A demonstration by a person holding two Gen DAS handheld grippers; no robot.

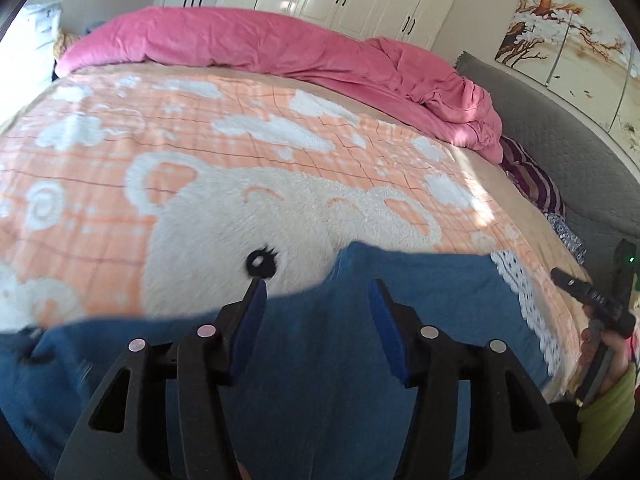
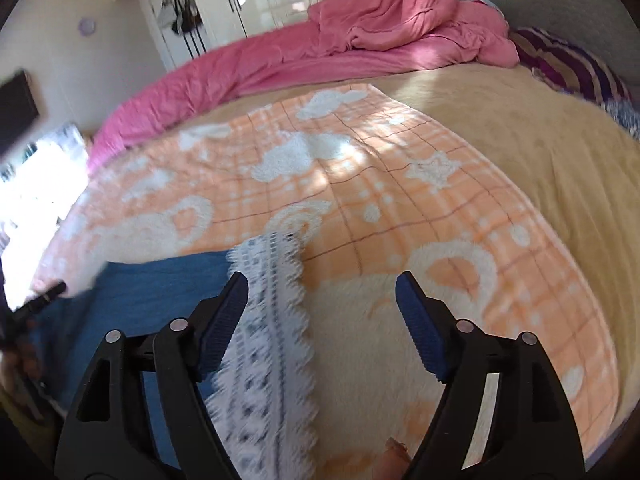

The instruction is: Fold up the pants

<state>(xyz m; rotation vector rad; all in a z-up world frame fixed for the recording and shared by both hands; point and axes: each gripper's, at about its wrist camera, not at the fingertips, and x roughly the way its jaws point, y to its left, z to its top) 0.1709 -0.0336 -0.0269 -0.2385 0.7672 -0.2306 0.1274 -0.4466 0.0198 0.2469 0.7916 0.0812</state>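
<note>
1. A bed [image 1: 500, 184] carries an orange bear-print blanket [image 1: 240, 152] and a bunched pink duvet [image 1: 280, 44].
2. Blue pants [image 1: 432, 292] with a white lace hem [image 2: 272, 304] lie at the blanket's near edge.
3. The left claw [image 1: 318, 292] hovers wide open over the pants, gripping nothing.
4. The right claw [image 2: 322, 284] gapes open above the lace, empty.

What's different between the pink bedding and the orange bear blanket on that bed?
The pink duvet is one plain colour; the orange blanket carries a grid, white clouds and a large white bear. The pink duvet is bunched and wrinkled along the bed's far edge; the orange blanket is spread flat over the middle. The blue pants lie on the orange blanket, while nothing rests on the pink duvet. Both are soft bed coverings on the same bed.
</note>
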